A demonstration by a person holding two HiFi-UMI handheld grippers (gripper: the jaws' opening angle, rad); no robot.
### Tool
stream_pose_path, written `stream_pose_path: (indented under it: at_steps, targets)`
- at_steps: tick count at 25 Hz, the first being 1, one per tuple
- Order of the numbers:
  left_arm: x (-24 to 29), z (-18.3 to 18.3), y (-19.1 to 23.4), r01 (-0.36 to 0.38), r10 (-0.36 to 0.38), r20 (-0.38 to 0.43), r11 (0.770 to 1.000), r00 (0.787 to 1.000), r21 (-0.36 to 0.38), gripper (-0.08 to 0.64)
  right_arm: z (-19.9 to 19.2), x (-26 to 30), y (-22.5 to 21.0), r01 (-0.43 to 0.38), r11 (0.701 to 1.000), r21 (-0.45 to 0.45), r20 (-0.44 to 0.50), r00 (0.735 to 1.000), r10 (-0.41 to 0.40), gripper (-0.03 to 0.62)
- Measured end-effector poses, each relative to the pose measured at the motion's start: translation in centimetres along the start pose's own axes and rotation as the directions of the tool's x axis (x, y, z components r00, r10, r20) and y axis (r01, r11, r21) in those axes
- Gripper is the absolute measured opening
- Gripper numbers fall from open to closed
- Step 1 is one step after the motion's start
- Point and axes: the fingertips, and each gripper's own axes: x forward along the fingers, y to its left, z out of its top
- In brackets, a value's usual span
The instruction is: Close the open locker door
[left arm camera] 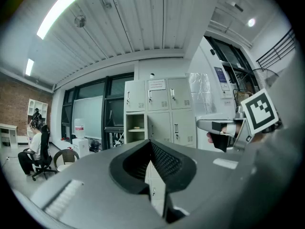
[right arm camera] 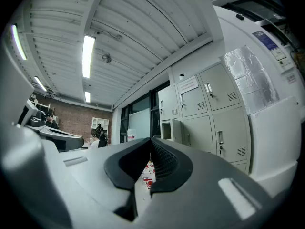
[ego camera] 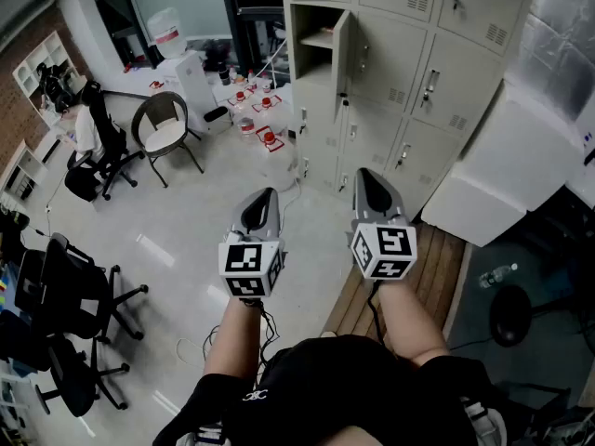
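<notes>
A bank of grey lockers (ego camera: 409,72) stands ahead of me. One upper-left door (ego camera: 342,52) hangs open beside its bare compartment (ego camera: 316,40), which holds a shelf. Both grippers are held up in front of the lockers, well short of that door. My left gripper (ego camera: 265,199) is shut and empty, as is my right gripper (ego camera: 365,177). In the left gripper view the shut jaws (left arm camera: 151,143) point at the open compartment (left arm camera: 135,127), with the right gripper (left arm camera: 217,127) at the side. In the right gripper view the shut jaws (right arm camera: 151,140) aim left of the open compartment (right arm camera: 167,130).
A large white cabinet (ego camera: 521,156) stands right of the lockers, and a wooden pallet (ego camera: 437,268) lies under my right arm. Red-topped items (ego camera: 265,110) and a white box (ego camera: 200,77) sit on the floor to the left. Beyond them are a round chair (ego camera: 165,128), office chairs (ego camera: 74,295) and a seated person (ego camera: 93,128).
</notes>
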Motion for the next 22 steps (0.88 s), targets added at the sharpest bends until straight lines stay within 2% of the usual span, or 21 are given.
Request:
stream_pose_path:
  at_steps: [6, 22]
  targets:
    - [-0.2, 0.3, -1.2, 0.019, -0.019, 0.01, 0.999, 1.0, -0.03, 0.0, 0.5, -0.4, -0.9, -0.005, 1.0, 0.025, 0.034, 0.999, 0.004, 0.012]
    - [3.2, 0.3, -2.8, -0.028, 0.028, 0.026, 1.0, 0.999, -0.003, 0.0, -0.3, 2.4, -4.3, -0.032, 0.999, 0.01, 0.013, 0.999, 0.032, 0.011]
